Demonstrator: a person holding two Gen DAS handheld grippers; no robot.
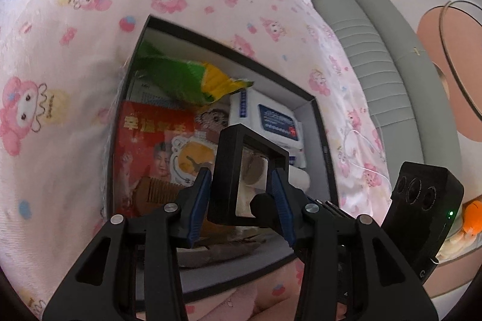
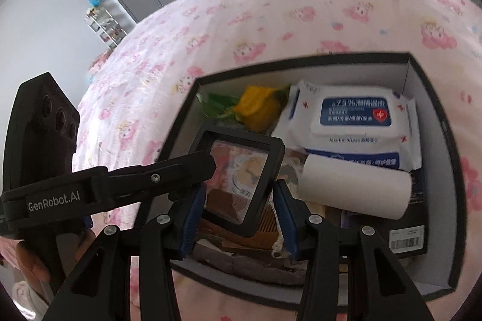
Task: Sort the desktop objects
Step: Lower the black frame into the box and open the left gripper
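The left gripper (image 1: 241, 194) and the right gripper (image 2: 239, 200) both clamp a black square frame (image 2: 241, 176) with a clear panel, held over an open dark box (image 2: 427, 86). Inside the box lie a pack of alcohol wipes (image 2: 355, 113), a white roll (image 2: 355, 188), a green and yellow packet (image 1: 192, 80) and a red booklet (image 1: 150, 146). The box rests on a pink cartoon-print cloth (image 1: 75, 34).

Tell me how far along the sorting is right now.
Done: wipes pack, paper roll and green-yellow bag already lie in the box. In hand: the black frame, gripped by the left tool over the box, right tool alongside. Left: setting it down inside.
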